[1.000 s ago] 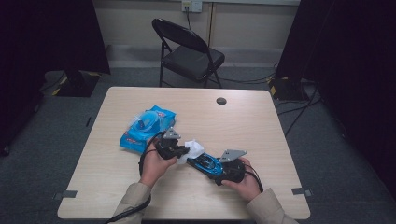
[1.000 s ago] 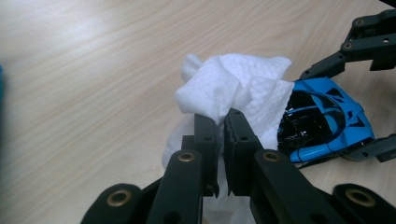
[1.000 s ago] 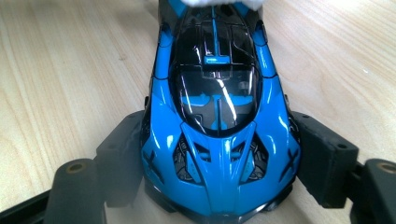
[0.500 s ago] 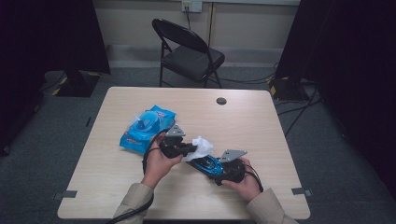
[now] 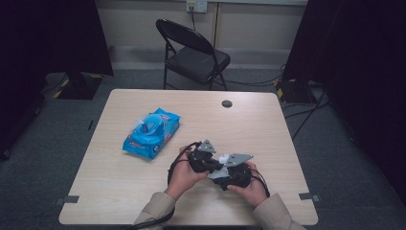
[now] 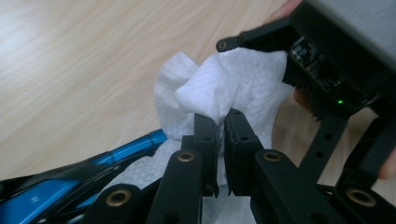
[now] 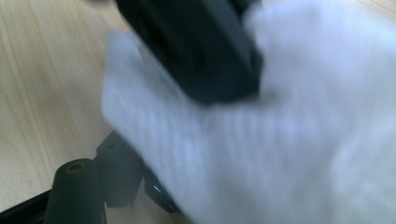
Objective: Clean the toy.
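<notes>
Wipe is pinched in the left gripper's closed jaws, draped at twelve o'clock over the right gripper, whose jaw state I cannot tell.

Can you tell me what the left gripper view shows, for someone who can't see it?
The left gripper pinches a crumpled white wipe over a pale wooden table. The right gripper's black body touches the wipe's far side.

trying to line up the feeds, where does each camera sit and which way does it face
high view: above the person's side, looking forward and down on the table and blue wipes pack; both forearms and hands show.
left gripper view: rides the left claw, looking along its jaws shut on a white wipe.
right gripper view: rides the right claw, blurred, close on the wipe.
Both gripper views share the wipe.
</notes>
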### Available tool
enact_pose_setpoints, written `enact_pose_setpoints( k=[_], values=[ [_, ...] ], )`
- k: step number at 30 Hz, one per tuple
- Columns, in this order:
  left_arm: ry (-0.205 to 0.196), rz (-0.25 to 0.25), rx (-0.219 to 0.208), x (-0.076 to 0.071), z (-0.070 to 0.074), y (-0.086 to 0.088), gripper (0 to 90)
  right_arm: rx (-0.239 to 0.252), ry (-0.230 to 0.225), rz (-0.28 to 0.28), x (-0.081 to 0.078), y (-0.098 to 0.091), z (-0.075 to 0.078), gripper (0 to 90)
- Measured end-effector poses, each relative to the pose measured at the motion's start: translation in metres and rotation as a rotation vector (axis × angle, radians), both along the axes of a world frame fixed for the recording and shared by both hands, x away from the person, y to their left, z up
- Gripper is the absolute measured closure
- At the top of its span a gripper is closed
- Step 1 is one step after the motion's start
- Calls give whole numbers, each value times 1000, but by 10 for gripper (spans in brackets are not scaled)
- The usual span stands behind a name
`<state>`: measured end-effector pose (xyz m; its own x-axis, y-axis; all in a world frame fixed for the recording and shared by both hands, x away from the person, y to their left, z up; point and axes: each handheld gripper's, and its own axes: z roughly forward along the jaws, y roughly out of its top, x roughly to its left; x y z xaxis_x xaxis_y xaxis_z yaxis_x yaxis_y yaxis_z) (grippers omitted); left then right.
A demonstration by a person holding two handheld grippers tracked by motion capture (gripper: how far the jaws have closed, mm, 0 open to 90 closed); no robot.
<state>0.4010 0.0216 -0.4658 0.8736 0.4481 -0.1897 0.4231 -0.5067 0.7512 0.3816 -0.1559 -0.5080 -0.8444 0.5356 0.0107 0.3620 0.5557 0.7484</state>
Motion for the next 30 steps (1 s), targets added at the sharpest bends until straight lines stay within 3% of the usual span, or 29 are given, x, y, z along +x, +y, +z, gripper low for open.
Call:
enact_pose_setpoints(
  k=[3,7,30],
  values=[
    [-7,-11,48,1,-8,-7,842,0,1,0,0,0,0,261],
    [6,-1,27,4,-13,-8,844,0,0,0,0,0,0,261],
    [-22,61,13,20,-12,5,846,0,-1,1,0,0,0,261]
  ],
)
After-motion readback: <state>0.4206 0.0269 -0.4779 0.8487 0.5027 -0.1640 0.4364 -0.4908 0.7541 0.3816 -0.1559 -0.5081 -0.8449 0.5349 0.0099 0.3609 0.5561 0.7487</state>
